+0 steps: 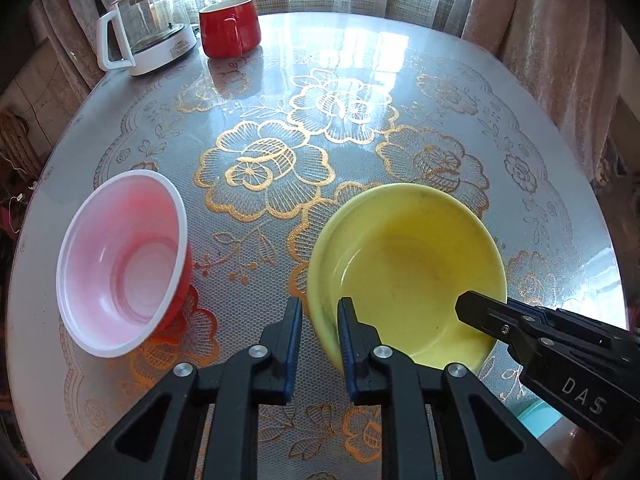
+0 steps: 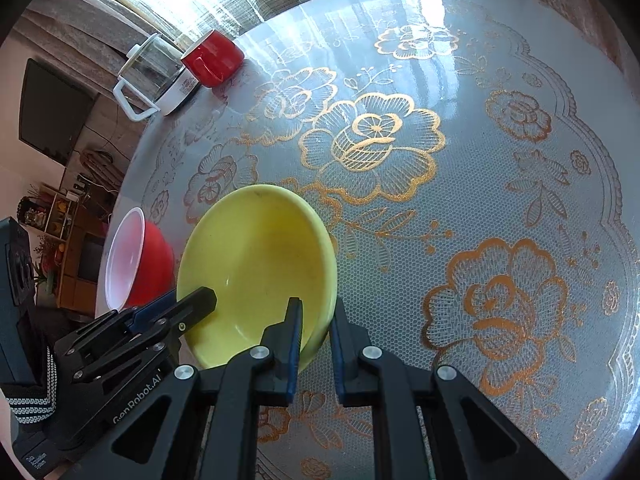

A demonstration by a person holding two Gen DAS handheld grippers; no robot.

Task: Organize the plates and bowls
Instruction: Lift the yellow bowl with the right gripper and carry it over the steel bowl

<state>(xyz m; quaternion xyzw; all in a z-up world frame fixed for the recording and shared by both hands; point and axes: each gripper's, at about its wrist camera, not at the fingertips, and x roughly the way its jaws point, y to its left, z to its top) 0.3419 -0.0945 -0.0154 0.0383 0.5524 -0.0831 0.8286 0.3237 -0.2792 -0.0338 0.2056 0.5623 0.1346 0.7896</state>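
Note:
A yellow bowl (image 1: 408,264) (image 2: 256,256) sits on the round table, tipped slightly in the right wrist view. My left gripper (image 1: 320,312) is shut on its near left rim, one pad inside the bowl and one outside. My right gripper (image 2: 318,316) is shut on the rim at the opposite side, also with a pad on each face. Each gripper shows in the other's view: the right one (image 1: 472,308) reaches in over the bowl's right side, the left one (image 2: 188,304) over its left side. A red bowl (image 1: 120,264) (image 2: 152,264) with a white-pink inside stands apart to the left.
A glass kettle (image 1: 148,32) and a red mug (image 1: 230,28) stand at the table's far left edge. The table (image 1: 360,80) has a glossy gold-flower cover. Something teal (image 1: 536,420) shows below the near right edge. Curtains hang behind.

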